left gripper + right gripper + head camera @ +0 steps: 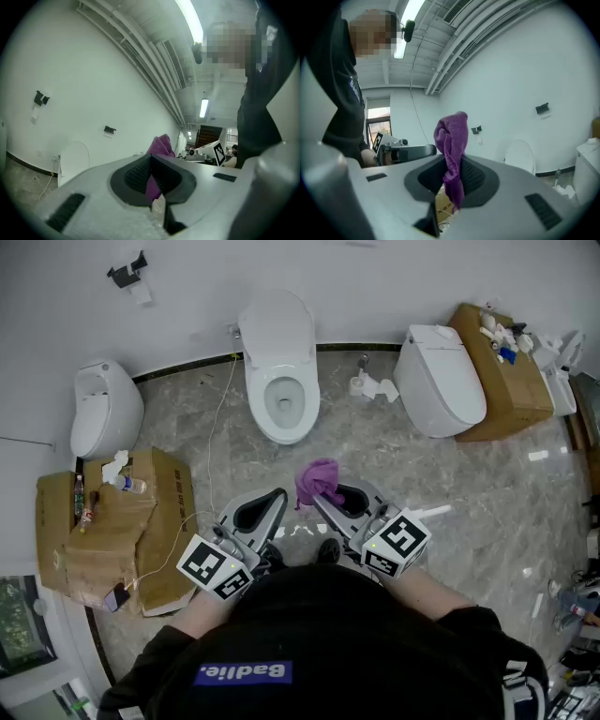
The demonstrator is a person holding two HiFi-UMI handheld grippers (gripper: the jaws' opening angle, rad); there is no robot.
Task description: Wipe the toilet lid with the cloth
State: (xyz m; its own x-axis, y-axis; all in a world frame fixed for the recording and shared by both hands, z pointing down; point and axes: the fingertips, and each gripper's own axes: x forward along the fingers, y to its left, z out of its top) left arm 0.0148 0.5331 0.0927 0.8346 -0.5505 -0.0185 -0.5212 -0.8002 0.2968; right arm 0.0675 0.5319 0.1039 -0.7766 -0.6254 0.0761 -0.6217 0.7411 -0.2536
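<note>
Evidently wiping has not begun — the right gripper (339,496) is clamped on the purple cloth (319,480), the left gripper (264,506) closed on nothing — so the cloth must next reach the raised toilet lid (278,329).

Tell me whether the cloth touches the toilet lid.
Apart. The head view shows the cloth, pinched in the right hand-held gripper, with bare floor between it and the toilet lid.
</note>
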